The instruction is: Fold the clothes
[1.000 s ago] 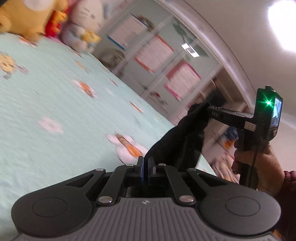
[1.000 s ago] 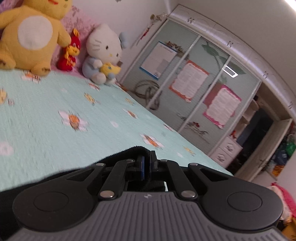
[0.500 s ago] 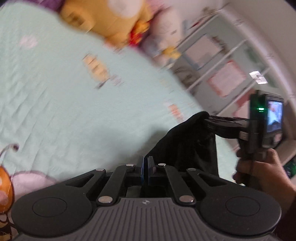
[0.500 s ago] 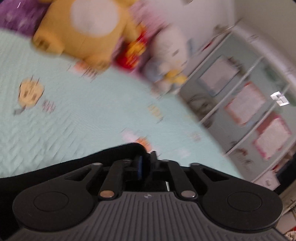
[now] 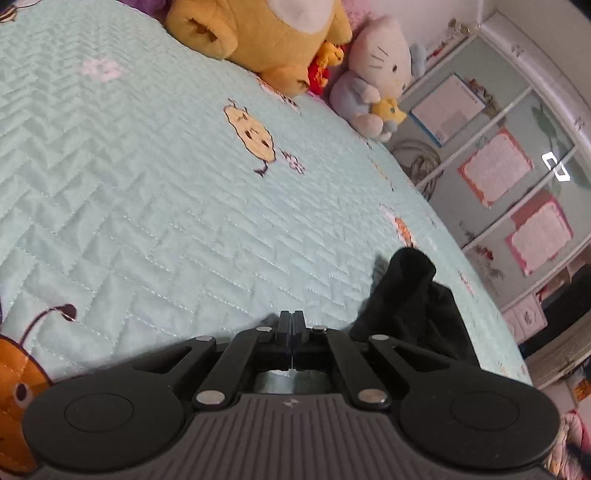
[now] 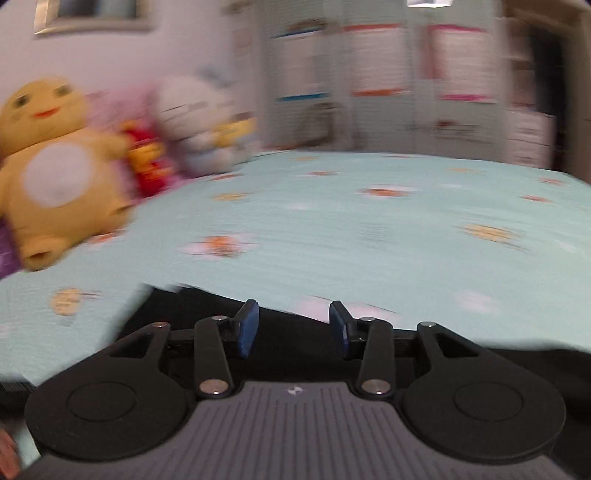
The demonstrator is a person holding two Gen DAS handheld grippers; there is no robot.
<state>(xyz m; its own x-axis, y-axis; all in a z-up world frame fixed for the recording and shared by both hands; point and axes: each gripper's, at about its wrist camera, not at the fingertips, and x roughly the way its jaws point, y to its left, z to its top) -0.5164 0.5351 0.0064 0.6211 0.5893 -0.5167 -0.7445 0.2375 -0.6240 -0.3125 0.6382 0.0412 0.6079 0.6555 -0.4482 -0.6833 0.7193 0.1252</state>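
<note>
A black garment [image 5: 406, 295] lies crumpled on the pale green quilted bedspread [image 5: 147, 221], just right of my left gripper [image 5: 291, 319]. That gripper is shut, low over the bed. No cloth shows between its tips, and the garment's near edge runs under its right linkage. In the blurred right wrist view my right gripper [image 6: 293, 328] has its jaws opening, blue pads [image 6: 247, 328] apart. The black garment [image 6: 184, 317] lies flat under and behind them, and the pads do not press on it.
A yellow plush toy [image 5: 273, 33], a small red toy [image 5: 319, 72] and a white cat plush [image 5: 380, 74] sit at the far edge of the bed. Wardrobe doors with posters [image 5: 495, 170] stand beyond the bed's right side.
The right gripper opened and let go of the garment, which dropped from hanging between the grippers onto the bed. The left gripper tilted down toward the bedspread. The right gripper left the left view.
</note>
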